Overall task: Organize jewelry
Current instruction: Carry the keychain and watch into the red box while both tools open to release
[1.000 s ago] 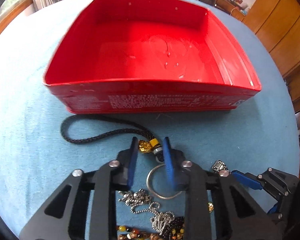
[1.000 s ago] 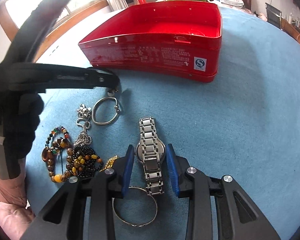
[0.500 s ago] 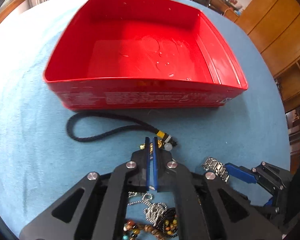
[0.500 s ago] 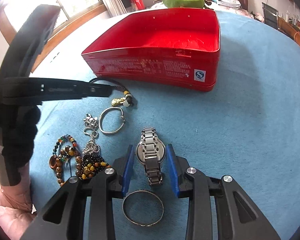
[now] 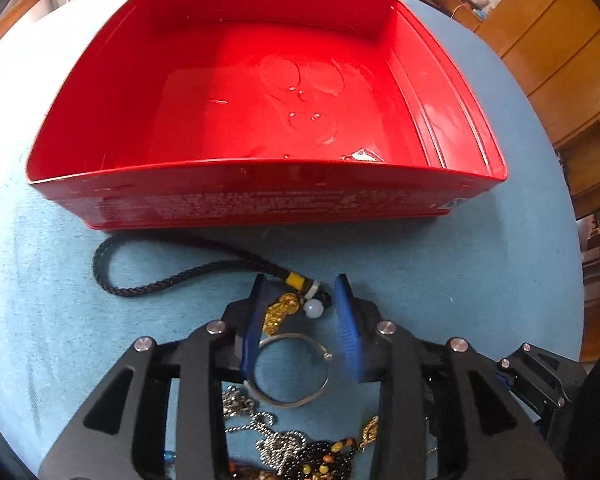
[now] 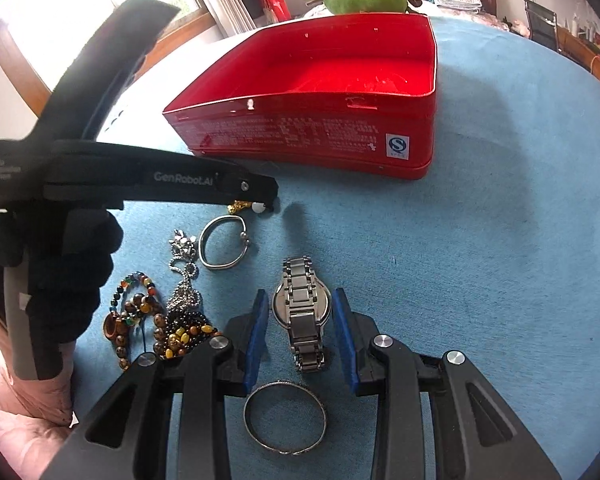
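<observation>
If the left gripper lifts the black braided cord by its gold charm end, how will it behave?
Probably floppy: the black braided cord lies in a loose loop on the blue cloth, so it would likely dangle. Its gold charm and white bead sit between the opening left gripper jaws; small and rounded, they may slip.

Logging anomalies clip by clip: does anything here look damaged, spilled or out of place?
Nothing looks damaged or spilled. The red tin holds no jewelry; the pieces lie on the blue cloth. The beaded bracelets and chain are heaped in a tangle, while the watch lies face down.
</observation>
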